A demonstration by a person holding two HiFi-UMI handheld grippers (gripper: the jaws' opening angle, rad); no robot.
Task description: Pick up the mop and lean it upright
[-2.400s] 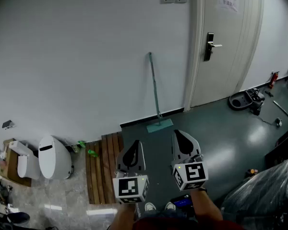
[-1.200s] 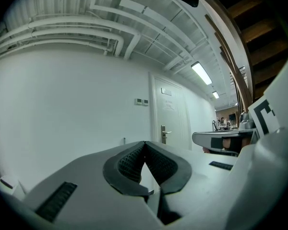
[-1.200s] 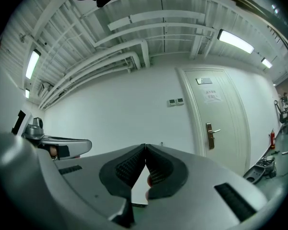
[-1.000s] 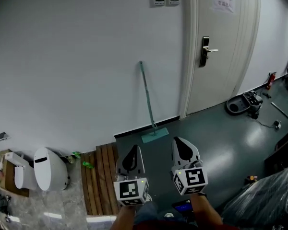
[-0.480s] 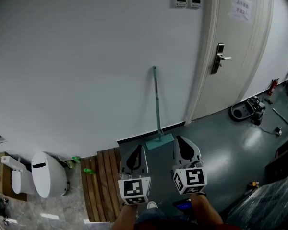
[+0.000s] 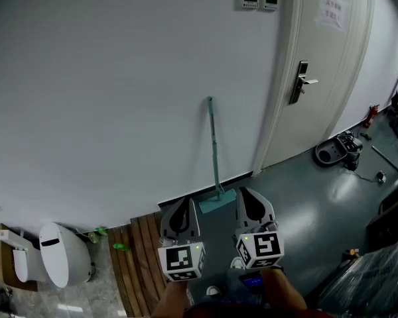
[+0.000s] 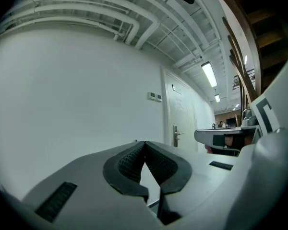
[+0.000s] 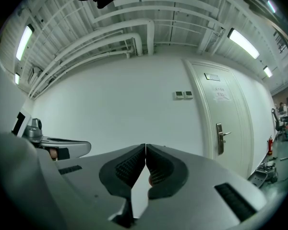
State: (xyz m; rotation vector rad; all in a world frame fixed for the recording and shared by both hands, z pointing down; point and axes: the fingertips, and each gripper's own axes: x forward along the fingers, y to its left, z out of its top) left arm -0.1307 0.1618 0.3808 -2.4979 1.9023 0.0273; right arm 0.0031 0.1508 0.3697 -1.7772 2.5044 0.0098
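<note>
The mop (image 6: 214,152) leans nearly upright against the white wall (image 6: 106,98), its teal head on the dark floor just left of the door (image 6: 322,58). The left gripper (image 6: 183,207) and right gripper (image 6: 249,197) point level towards it, each with jaws pressed together on nothing. The leaning looks done (the handle top seems to rest on the wall), so I'd keep both clear and avoid nudging the head, which could slide.
</note>
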